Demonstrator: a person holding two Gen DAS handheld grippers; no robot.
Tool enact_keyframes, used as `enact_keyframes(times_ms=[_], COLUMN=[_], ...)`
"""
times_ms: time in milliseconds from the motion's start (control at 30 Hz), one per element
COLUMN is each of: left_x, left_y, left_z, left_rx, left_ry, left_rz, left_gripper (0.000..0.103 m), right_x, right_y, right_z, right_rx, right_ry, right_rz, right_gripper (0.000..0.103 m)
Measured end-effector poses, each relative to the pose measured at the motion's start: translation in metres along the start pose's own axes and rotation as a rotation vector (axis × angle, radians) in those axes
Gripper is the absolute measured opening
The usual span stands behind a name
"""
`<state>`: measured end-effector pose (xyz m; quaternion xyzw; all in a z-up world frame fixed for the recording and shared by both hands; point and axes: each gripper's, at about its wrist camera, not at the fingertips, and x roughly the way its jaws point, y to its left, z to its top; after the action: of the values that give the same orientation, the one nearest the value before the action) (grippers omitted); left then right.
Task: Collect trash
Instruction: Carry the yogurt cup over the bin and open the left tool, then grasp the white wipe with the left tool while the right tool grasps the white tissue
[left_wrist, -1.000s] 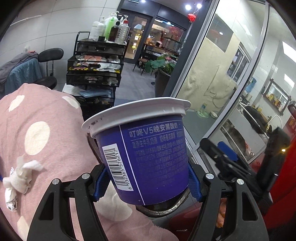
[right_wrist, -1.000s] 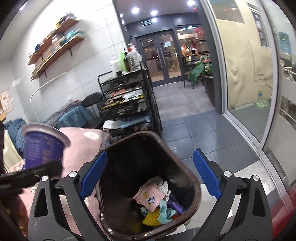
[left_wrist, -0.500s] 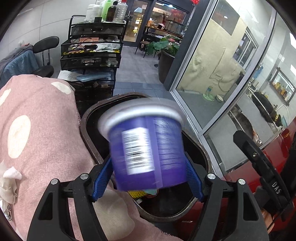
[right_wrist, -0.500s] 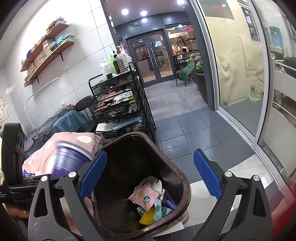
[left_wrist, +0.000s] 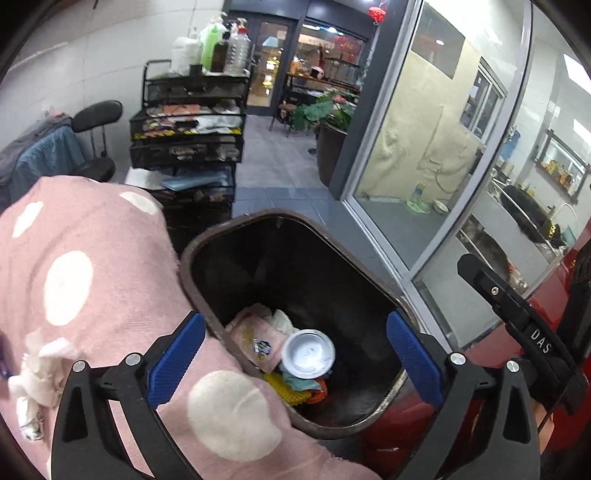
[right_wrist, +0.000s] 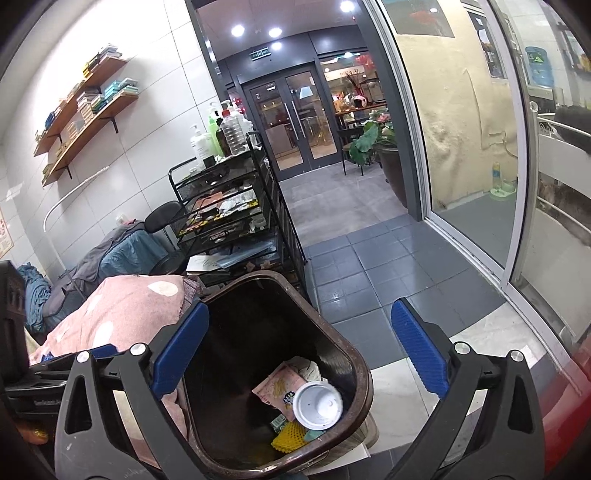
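- my left hand-held gripper (left_wrist: 295, 360) is opening wide, nothing between its pads.
- my right hand-held gripper (right_wrist: 301, 354) is opening, empty.
- cup (left_wrist: 308, 353) lies in the bin (left_wrist: 295, 258).

The brown bin (left_wrist: 295, 236) stands open-topped, its upper half free; only its bottom is filled, with a white-lidded cup (left_wrist: 308, 353) lying on wrappers and a yellow foam net (right_wrist: 290, 435). Left of the bin, a pink dotted blanket (left_wrist: 92, 266) presses against the rim. Behind the bin, a black wire cart (right_wrist: 225, 206) blocks the way. Right of the bin, grey floor tiles (right_wrist: 369, 273) lie clear up to the glass sliding door (right_wrist: 469, 147).
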<state>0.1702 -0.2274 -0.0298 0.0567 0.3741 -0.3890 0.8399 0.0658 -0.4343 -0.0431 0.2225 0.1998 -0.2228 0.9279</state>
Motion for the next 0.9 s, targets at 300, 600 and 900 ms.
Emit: enact_keyframes(times_ms=[300, 600, 900], left_x=[-0.043, -0.083, -0.126], left_y=[0.015, 0.044, 0.08], left_z=[-0.01, -0.029, -0.056], left_rx=[-0.009, -0.082, -0.176], left_ry=[-0.092, -0.148, -0.213], left_rz=[0.142, 0.221, 0.303], left_gripper=[0.098, 0.098, 0.098], right_x=[0.002, 0.0, 0.003], right_y=[0.018, 0.05, 0.106], right_z=[-0.002, -0.008, -0.02], right_rx=[-0.027, -0.097, -0.22], right_ry=[0.02, 0.028, 0.095], right_rz=[0.067, 0.15, 0.326], right_gripper=[0.098, 0.098, 0.098])
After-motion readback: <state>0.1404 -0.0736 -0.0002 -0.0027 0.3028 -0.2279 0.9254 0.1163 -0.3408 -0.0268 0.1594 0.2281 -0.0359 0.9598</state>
